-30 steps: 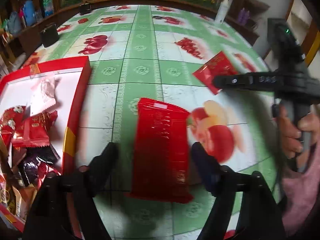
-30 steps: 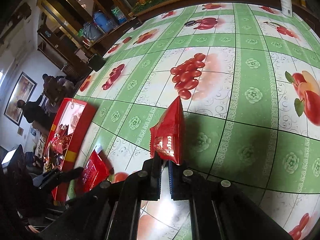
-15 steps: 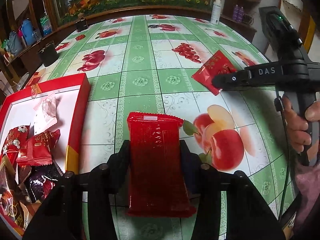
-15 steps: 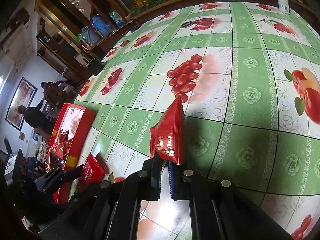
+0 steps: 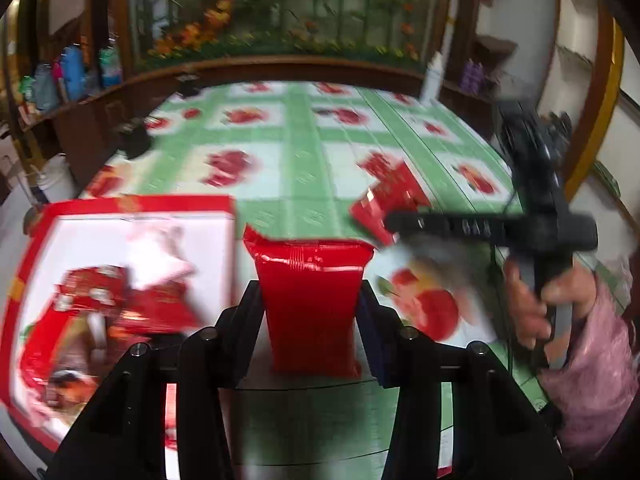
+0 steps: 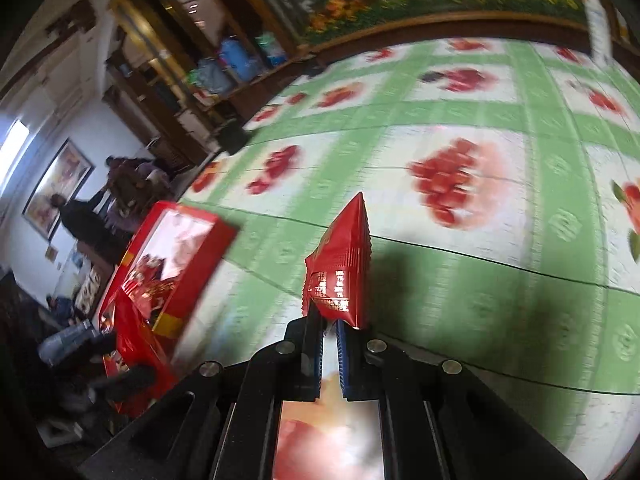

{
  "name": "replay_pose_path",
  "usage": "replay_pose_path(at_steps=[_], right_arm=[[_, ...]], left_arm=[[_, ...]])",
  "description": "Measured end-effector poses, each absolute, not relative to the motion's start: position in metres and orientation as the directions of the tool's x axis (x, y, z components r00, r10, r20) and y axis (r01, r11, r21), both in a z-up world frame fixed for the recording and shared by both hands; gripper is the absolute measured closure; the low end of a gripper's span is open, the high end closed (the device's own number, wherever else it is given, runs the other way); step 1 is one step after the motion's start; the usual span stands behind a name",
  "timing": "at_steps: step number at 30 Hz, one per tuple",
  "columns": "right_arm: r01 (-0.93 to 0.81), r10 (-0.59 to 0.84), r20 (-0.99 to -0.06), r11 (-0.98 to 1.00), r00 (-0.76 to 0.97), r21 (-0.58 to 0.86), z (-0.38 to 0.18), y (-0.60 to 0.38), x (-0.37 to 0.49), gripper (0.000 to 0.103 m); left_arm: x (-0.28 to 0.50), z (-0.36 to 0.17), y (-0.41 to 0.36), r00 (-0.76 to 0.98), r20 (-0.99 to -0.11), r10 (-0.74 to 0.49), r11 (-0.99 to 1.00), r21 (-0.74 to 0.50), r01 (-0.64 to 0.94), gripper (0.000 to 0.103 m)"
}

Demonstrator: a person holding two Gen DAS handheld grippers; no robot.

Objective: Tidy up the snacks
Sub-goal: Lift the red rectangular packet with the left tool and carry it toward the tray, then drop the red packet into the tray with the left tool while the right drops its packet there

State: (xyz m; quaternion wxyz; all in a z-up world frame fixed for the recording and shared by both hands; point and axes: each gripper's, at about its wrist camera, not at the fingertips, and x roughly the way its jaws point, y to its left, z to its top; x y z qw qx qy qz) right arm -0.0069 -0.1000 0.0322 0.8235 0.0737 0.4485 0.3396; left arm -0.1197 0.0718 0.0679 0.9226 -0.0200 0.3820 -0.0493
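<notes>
1. My left gripper (image 5: 310, 312) is clamping the long red packet (image 5: 310, 300) across its width, lifted just beside the red box (image 5: 234, 240).
2. My right gripper (image 6: 329, 338) is pinching a small red sachet (image 6: 340, 268) by its crimped edge, above the tablecloth (image 6: 500, 280).
3. I'm judging both light, crinkly, slippery; seams are gripping best.

My left gripper (image 5: 310, 312): jaws clamped on a wide red packet. My right gripper (image 6: 329, 330): jaws pinched nearly together, at 3 o'clock from left; hand (image 5: 536, 300) wrapping its handle.
</notes>
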Motion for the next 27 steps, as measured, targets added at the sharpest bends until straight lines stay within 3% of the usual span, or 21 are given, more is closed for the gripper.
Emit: replay_pose_path(at_steps=[6,8,11,21,24,26,27], right_arm=[[-0.543,0.722,-0.608,0.672,0.329,0.504,0.044,-0.049,-0.021,0.097],[-0.560,0.744,-0.586,0.648,0.320,0.516,0.048,-0.029,-0.026,0.097],[-0.582,0.770,-0.559,0.617,0.308,0.530,0.052,-0.004,-0.032,0.097],[-0.619,0.736,-0.632,0.620,0.244,0.482,0.036,0.072,-0.040,0.093],[-0.648,0.697,-0.670,0.638,0.255,0.416,0.036,0.075,-0.044,0.084],[-0.645,0.698,-0.661,0.645,0.277,0.411,0.042,0.060,-0.046,0.069],[-0.629,0.685,-0.658,0.668,0.313,0.396,0.046,0.050,-0.046,0.068]], left_arm=[[-0.130,0.083,0.127,0.740,-0.661,-0.128,0.983,-0.184,0.005,0.059],[-0.134,0.087,0.134,0.764,-0.643,-0.055,0.992,-0.122,-0.032,0.074],[-0.137,0.090,0.154,0.779,-0.627,-0.024,0.991,-0.120,-0.066,0.074],[-0.138,0.069,0.194,0.748,-0.663,0.030,0.977,-0.139,-0.162,0.074],[-0.138,0.068,0.187,0.745,-0.666,0.021,0.981,-0.131,-0.145,0.074],[-0.138,0.069,0.185,0.741,-0.671,0.014,0.982,-0.130,-0.136,0.074],[-0.138,0.069,0.183,0.740,-0.672,0.013,0.983,-0.126,-0.131,0.074]])
